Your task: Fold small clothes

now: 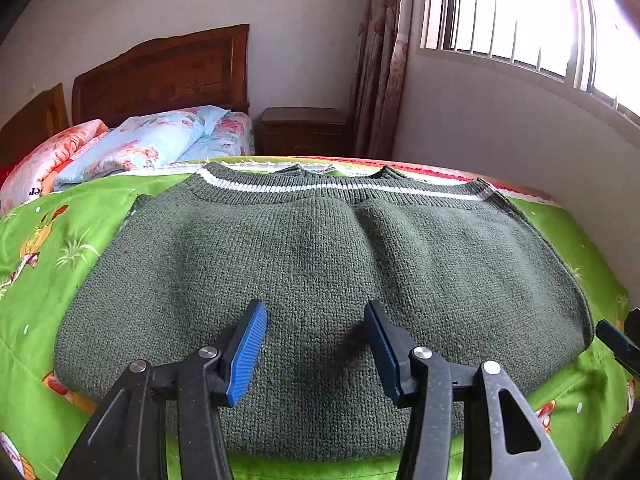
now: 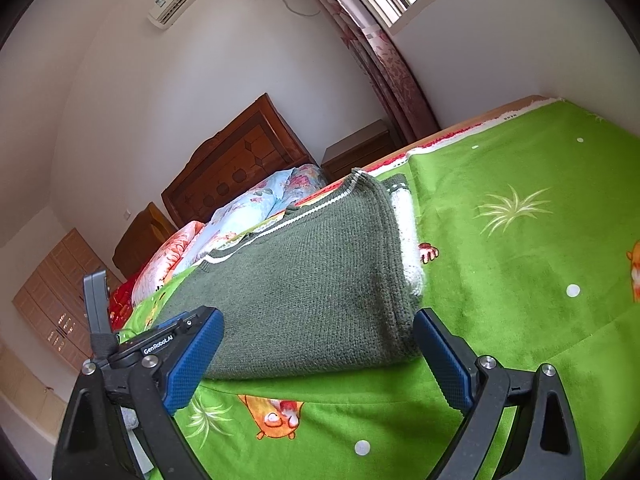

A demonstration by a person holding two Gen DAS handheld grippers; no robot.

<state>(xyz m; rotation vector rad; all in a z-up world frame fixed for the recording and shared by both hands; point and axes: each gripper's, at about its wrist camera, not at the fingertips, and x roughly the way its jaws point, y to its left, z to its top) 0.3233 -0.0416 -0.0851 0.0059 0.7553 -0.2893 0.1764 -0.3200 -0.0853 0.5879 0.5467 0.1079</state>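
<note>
Green knitted sweater [image 1: 320,264] lies folded flat on the bed [image 1: 36,280]; the left gripper [image 1: 316,324] hovers over its near edge, jaws apart, empty. From the right wrist, the right gripper [image 2: 318,344] stands open, straddling the sweater's near corner without pressing it.

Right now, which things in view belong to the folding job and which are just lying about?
Job:
- sweater, green, with white stripe, folded on the sheet
- left gripper, open over it
- right gripper, open at its corner

Lying about:
- sheet
- quilts
- headboard
- nightstand
- curtain
</note>
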